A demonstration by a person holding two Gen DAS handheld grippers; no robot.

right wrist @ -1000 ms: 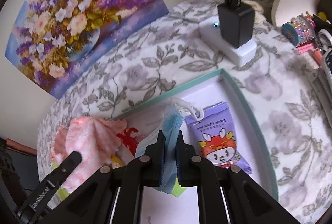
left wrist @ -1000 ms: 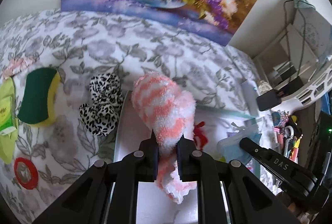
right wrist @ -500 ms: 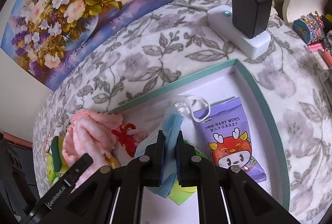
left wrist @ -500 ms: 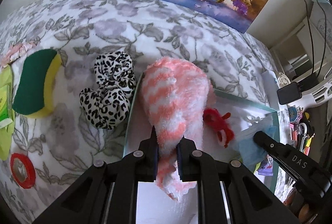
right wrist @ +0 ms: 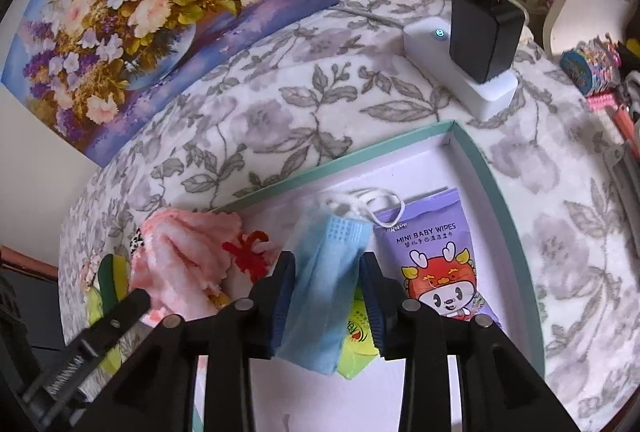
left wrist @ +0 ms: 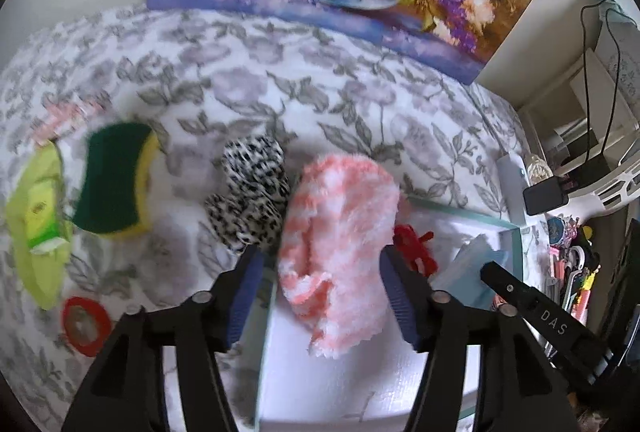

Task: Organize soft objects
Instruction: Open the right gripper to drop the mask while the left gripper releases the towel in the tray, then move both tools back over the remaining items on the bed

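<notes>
Both grippers, pinching a second ago, are opening: left gripper frees the fluffy pink-and-white striped sock, right gripper the blue pleated face mask, into the teal-rimmed white box. Next: lift clear, fetch the leopard-print scrunchie beside the box.

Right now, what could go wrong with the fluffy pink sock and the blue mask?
The left gripper is opening around the pink sock, which lies across the box's edge, so it might slump outside. The right gripper is opening too; the blue mask between its fingers may snag when lifted away, or cover the baby wipes.
</notes>
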